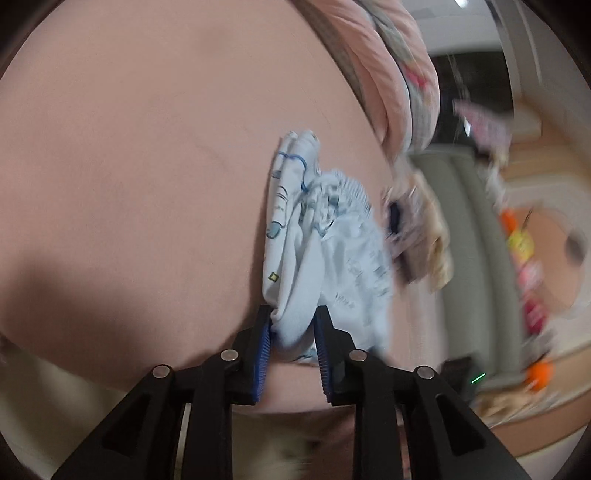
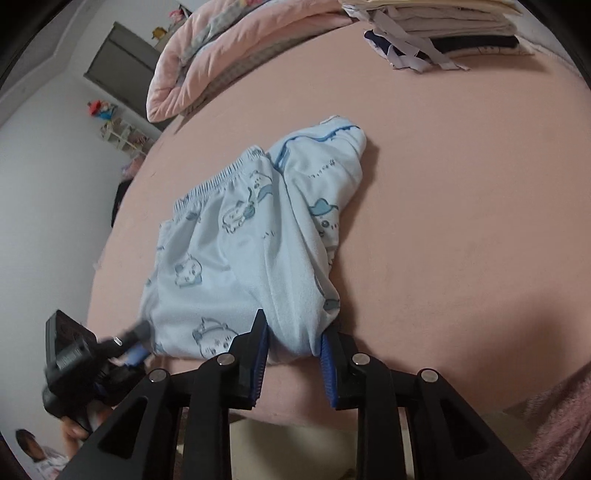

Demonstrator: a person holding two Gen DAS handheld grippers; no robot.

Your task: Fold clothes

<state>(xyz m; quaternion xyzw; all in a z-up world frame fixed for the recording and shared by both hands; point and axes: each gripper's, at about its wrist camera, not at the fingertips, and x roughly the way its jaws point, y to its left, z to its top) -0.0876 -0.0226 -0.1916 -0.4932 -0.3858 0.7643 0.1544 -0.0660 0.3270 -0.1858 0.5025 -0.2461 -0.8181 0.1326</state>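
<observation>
A pair of light blue pyjama trousers [image 2: 236,258] with cartoon prints lies bunched on the pink bed sheet [image 2: 461,184], elastic waistband toward the far left. My right gripper [image 2: 295,332] is shut on a fold of the trousers near the front edge of the bed. My left gripper [image 1: 293,325] is shut on another bunch of the same trousers [image 1: 314,240]; it also shows in the right wrist view [image 2: 136,339] at the cloth's left corner. The left wrist view is blurred by motion.
A rolled pink quilt [image 2: 221,51] lies along the far side of the bed. A stack of folded clothes [image 2: 443,26] sits at the far right. A grey cabinet [image 2: 122,70] and a toy shelf [image 2: 122,136] stand by the wall.
</observation>
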